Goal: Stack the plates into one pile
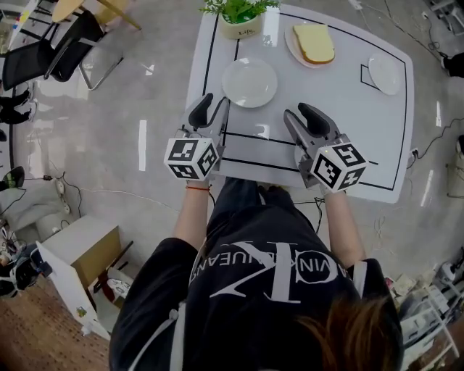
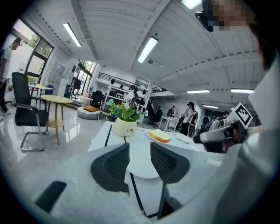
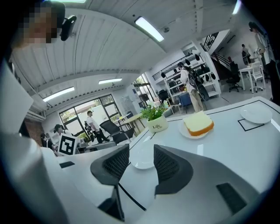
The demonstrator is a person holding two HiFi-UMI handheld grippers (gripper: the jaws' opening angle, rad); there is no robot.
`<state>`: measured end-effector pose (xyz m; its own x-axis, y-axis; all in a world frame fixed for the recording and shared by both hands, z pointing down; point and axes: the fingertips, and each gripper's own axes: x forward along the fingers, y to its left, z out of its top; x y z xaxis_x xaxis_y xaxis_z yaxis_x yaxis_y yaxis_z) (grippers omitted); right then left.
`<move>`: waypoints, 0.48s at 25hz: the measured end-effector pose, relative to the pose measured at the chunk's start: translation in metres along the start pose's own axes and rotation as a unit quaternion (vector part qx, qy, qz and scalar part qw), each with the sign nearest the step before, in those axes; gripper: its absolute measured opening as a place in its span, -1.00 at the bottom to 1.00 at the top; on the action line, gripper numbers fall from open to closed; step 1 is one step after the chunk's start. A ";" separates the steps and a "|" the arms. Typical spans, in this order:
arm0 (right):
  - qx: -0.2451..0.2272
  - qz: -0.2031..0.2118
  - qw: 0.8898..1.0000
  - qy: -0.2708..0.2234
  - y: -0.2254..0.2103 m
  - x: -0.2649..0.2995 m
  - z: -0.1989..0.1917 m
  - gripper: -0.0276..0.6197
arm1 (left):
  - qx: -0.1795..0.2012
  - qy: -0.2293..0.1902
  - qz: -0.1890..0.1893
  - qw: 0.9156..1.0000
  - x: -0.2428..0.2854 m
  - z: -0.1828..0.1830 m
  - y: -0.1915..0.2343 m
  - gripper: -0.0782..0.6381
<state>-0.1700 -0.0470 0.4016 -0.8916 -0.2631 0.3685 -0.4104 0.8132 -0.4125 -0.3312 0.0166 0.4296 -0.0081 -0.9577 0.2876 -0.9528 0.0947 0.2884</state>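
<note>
Three plates, all flat, right side up, none stacked, each apart from the others on the white surface [image 1: 319,109].

Centre plate [image 1: 249,82]: round, plain white, glossy, empty. It lies just in front of the potted plant [image 1: 240,18], on the person's side.

Bread plate [image 1: 290,42]: pale rim. It sits just right of the potted plant, at about the same depth. A thick bread slice [image 1: 314,43] with a yellow-brown crust covers most of it.

Small plate [image 1: 384,74]: white, empty, well to the right of the potted plant, near the surface's right edge.
</note>
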 end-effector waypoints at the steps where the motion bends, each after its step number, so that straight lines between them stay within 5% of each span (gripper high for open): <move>1: 0.000 -0.006 1.000 0.011 0.000 0.010 -0.001 -0.37 | -0.001 0.007 -0.002 1.000 0.004 -0.001 0.005 -0.34; 12: 0.022 -0.066 0.992 0.106 -0.024 0.078 -0.020 -0.37 | -0.021 0.084 -0.019 0.996 0.039 -0.020 0.037 -0.19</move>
<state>-0.2257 -0.0762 0.4568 -0.7708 -0.2468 0.5874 -0.5336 0.7538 -0.3835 -0.3608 -0.0118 0.4694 0.0817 -0.9020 0.4239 -0.9382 0.0739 0.3380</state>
